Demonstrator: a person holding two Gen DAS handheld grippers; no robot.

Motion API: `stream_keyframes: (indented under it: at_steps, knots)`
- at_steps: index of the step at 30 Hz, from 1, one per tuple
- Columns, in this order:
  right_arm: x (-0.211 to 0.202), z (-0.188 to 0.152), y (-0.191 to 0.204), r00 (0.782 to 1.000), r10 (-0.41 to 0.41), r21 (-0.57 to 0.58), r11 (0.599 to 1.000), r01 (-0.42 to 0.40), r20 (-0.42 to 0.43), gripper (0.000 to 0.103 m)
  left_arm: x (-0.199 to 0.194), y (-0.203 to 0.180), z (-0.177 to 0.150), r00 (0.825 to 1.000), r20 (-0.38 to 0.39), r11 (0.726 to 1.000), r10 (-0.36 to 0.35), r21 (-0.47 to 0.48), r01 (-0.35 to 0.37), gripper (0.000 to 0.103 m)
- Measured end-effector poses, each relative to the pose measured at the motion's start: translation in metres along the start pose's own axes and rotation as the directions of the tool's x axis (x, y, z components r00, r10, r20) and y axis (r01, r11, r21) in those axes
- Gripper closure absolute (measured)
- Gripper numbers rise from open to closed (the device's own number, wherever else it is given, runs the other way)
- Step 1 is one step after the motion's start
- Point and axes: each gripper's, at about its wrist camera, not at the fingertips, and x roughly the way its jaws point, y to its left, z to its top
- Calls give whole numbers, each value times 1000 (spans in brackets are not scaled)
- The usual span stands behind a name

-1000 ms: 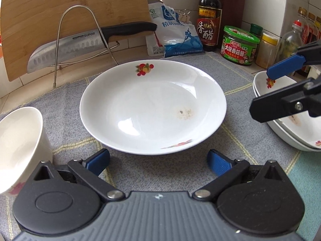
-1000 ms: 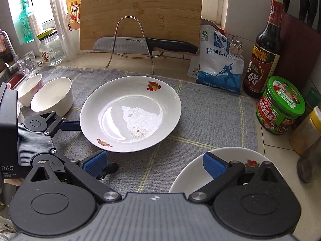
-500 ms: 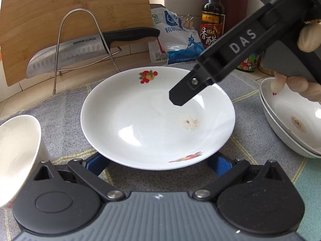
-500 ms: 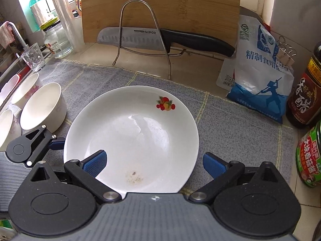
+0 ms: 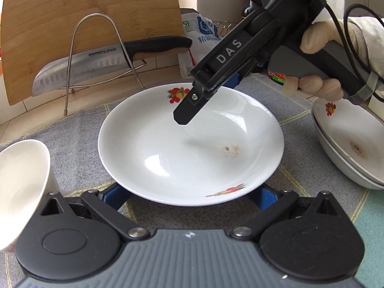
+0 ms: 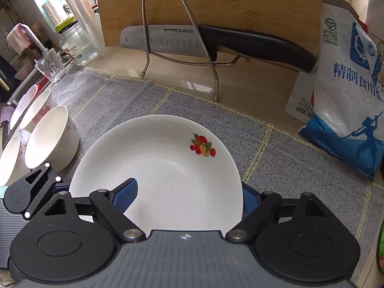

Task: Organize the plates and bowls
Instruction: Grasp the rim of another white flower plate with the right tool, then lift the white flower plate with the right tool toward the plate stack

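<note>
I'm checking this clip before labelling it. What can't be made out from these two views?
- Left wrist view: left gripper pads hidden under the plate; grip unclear.
- Right wrist view: right gripper jaws closing astride the plate rim; the outer pad is hidden behind it, so contact is unclear.
- Left wrist view: stacked plates cut off by the frame edge.

Plate (image 5: 168,158) fills mid-mat; right gripper (image 6: 189,196) straddles its right rim, jaws closing, left gripper (image 5: 189,195) tucked under near edge. Left side blocked by bowls (image 6: 48,139) just beside plate. Right side: stacked plates (image 5: 348,148) close. Behind: bare strip of mat (image 6: 276,148), then knife rack (image 6: 180,48), salt bag (image 6: 348,96)
</note>
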Motion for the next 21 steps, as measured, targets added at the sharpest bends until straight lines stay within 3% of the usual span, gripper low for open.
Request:
stream_keyframes:
  at_steps: [21]
  knots:
    - [4,13,-11,994,109,-8,994,-109,-11,17,-2,0,1,1000,-1,1000,-2,5,2,0]
